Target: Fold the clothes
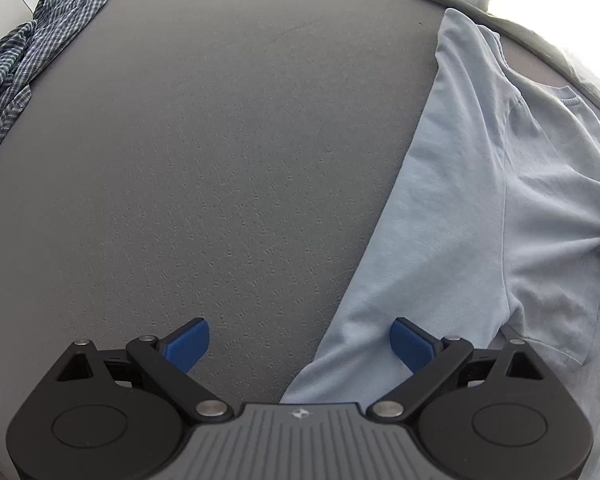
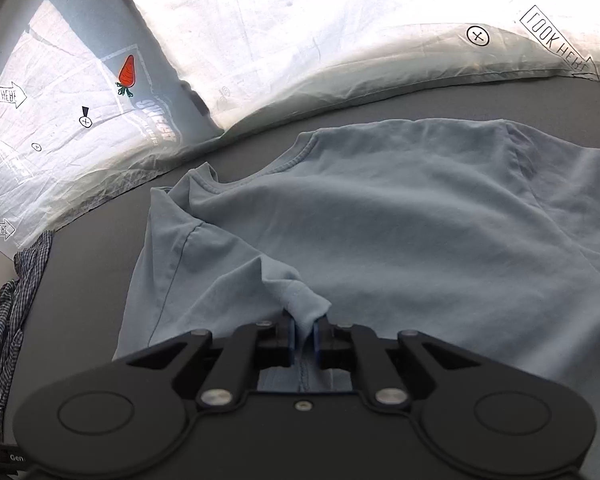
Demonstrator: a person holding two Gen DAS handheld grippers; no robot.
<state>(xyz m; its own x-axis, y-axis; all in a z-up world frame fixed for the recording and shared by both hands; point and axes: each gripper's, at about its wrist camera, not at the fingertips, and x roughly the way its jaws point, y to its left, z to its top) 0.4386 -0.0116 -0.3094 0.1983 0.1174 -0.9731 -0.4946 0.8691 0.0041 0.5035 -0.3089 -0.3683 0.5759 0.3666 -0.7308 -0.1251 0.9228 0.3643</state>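
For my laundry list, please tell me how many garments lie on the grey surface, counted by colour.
Light blue T-shirt: 1
Dark checked shirt: 1
Total: 2 garments

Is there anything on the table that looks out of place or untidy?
Yes. A checked shirt lies crumpled at the edge of the grey table, partly hanging off. The blue T-shirt lies wrinkled, one sleeve pinched up by the right gripper.
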